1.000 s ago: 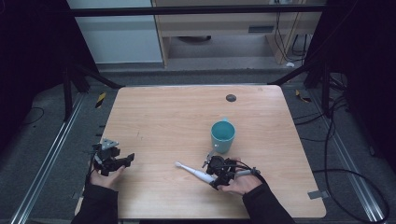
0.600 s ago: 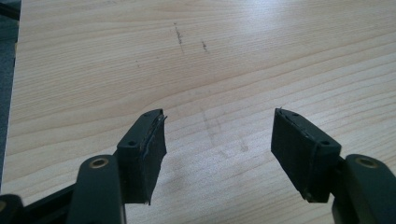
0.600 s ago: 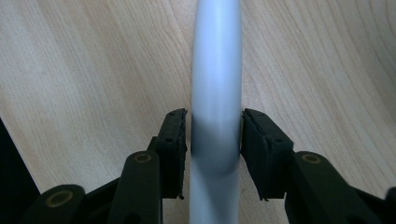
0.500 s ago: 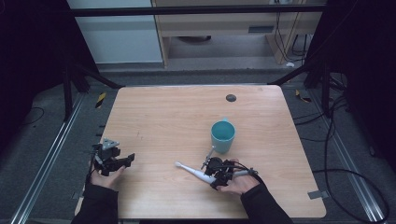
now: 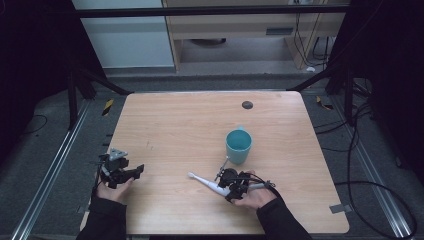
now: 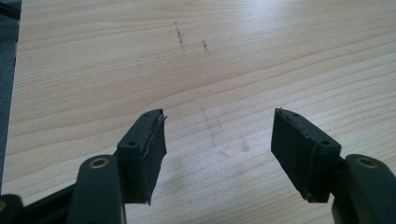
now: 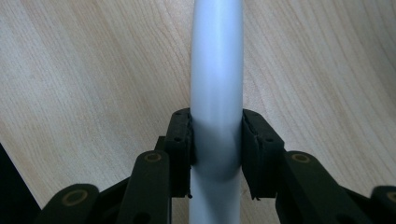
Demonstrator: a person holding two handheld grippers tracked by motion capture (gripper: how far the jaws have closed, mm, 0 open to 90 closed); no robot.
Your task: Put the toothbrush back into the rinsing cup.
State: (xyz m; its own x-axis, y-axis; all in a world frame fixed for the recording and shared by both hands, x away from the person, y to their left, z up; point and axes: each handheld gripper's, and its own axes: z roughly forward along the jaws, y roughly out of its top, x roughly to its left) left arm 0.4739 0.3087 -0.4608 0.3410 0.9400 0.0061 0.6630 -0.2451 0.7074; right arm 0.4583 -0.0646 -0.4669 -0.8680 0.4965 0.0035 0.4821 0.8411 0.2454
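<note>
The right gripper (image 5: 226, 187) sits near the front edge of the wooden table (image 5: 180, 125), and its jaws have just been closing; in the right gripper view both pads now press flat against the white handle of the electric toothbrush (image 7: 216, 93), one on each side, so the grip looks made. From above, the toothbrush (image 5: 206, 182) lies flat on the wood, its thin head pointing away to the left of the hand, just in front of the teal cup (image 5: 238, 145) and a little apart from it. The hold sits on the thick part of the body, which seems a sound choice, though the smooth round plastic could roll or slip between the pads if the squeeze eases. To my eye the job now is to lift straight up, keep the jaws firm, and only then tip the brush upright so it could go into the cup without knocking the rim; the cup looks light and could topple from a sideways nudge. The left gripper (image 5: 120, 172) rests over the table's left front corner, well apart from all this, its jaws (image 6: 219, 154) standing wide with nothing but bare wood between them.
</note>
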